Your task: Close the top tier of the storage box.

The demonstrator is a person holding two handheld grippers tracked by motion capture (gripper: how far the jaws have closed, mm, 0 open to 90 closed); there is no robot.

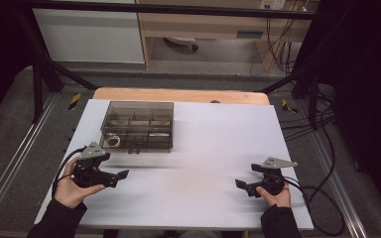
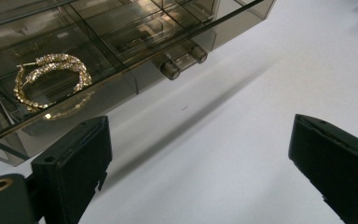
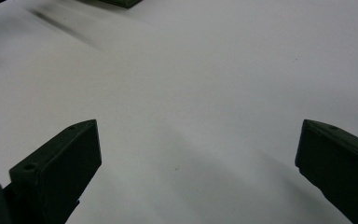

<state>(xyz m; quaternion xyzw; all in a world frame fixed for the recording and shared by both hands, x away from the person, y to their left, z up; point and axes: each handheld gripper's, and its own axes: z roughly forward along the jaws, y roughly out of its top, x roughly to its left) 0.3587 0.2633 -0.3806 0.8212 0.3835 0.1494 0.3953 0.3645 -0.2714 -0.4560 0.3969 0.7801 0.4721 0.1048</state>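
Note:
A smoky clear compartment box (image 1: 137, 126) lies on the white tabletop (image 1: 203, 148) at the back left. A pair of gold hoop earrings (image 1: 112, 141) rests in its near left compartment, seen close up through the lid (image 2: 51, 77). My left gripper (image 1: 119, 178) is just in front of the box, a hand behind it, open with nothing between its jaws (image 2: 200, 158). My right gripper (image 1: 243, 186) is held at the near right, far from the box. It too is open over bare table (image 3: 198, 158).
Two small round knobs (image 2: 170, 70) stick out of the box's near wall. A wooden table edge (image 1: 178, 94) runs behind the white sheet. Black frame bars (image 1: 39, 74) stand at both sides, and cables (image 1: 322, 198) trail off the right edge.

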